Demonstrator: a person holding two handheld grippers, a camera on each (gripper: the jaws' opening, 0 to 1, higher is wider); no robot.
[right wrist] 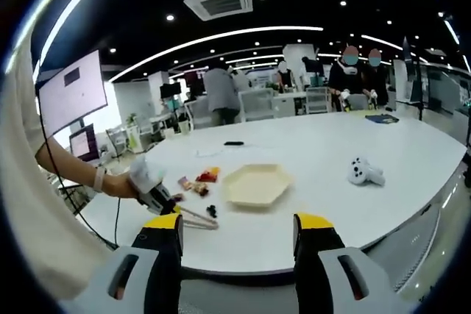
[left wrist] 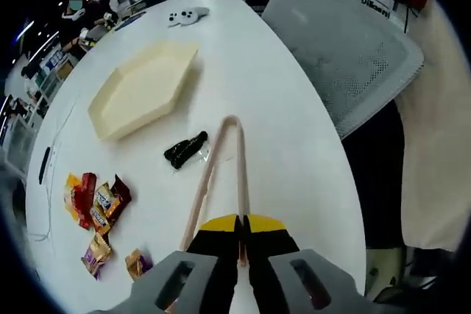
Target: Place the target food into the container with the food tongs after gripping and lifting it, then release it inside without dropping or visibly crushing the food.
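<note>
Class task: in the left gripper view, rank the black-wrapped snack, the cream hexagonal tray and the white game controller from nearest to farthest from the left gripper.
1. Black-wrapped snack, beside the tongs' tip.
2. Cream hexagonal tray, beyond it, to the view's left.
3. White game controller, at the table's far end.

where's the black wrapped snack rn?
In the left gripper view the black wrapped snack lies on the white table, just left of the tongs tips, below the hexagonal tray.
</note>
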